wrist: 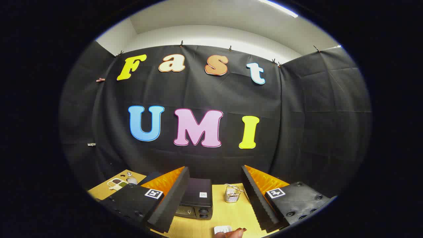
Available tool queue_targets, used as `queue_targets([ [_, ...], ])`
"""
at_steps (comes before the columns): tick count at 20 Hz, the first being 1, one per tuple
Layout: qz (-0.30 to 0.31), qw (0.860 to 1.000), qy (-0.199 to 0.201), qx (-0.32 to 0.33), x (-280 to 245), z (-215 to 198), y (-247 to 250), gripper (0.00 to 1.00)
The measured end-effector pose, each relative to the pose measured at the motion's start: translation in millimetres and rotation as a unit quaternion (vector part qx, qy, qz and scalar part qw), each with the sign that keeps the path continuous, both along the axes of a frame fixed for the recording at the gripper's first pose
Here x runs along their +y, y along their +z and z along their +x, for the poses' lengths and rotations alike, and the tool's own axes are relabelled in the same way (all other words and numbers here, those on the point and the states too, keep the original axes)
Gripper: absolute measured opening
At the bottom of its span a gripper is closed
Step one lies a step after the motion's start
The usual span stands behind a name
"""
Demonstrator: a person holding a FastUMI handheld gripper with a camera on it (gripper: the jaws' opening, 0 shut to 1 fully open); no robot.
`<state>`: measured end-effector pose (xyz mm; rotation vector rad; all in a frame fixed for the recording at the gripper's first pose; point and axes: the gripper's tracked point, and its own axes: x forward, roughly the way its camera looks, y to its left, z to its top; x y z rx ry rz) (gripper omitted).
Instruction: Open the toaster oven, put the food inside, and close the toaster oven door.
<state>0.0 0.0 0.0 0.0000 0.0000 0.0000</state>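
Note:
A black toaster oven point(197, 198) stands on the wooden table point(228, 215), beyond my left finger point(172, 198) and partly hidden by it. Its door looks closed, with knobs at its right side. A small wire basket point(232, 194) sits on the table between the fingers, further back. Close to me, below the fingers, lies a white dish point(223, 229) with a brown piece of food point(235, 233) beside it. My gripper point(214, 198) is open, held high above the table, with nothing between its fingers.
At the far left of the table lie a divided tray with small foods point(116, 182) and a small grey object point(131, 179). The booth's black cloth wall closes the back and both sides.

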Motion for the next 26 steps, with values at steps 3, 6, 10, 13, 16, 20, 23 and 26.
queue_targets([
  [3, -0.002, 1.0, 0.001, 0.001, 2, -2, -2, 0.97],
  [6, -0.004, 1.0, 0.002, 0.0, 2, -2, 0, 0.97],
  [10, -0.001, 1.0, 0.002, -0.003, 4, -2, 2, 0.97],
  [13, -0.006, 1.0, 0.003, -0.003, 6, -1, 2, 0.97],
  [16, 0.002, 1.0, 0.002, -0.002, 11, -1, -1, 0.97],
  [20, 0.019, 1.0, 0.016, -0.004, 44, 8, -14, 0.97],
  [23, 0.015, 0.999, 0.04, -0.003, 90, 19, -33, 0.97],
  [26, 0.013, 0.998, 0.066, 0.019, 134, 29, -66, 0.97],
])
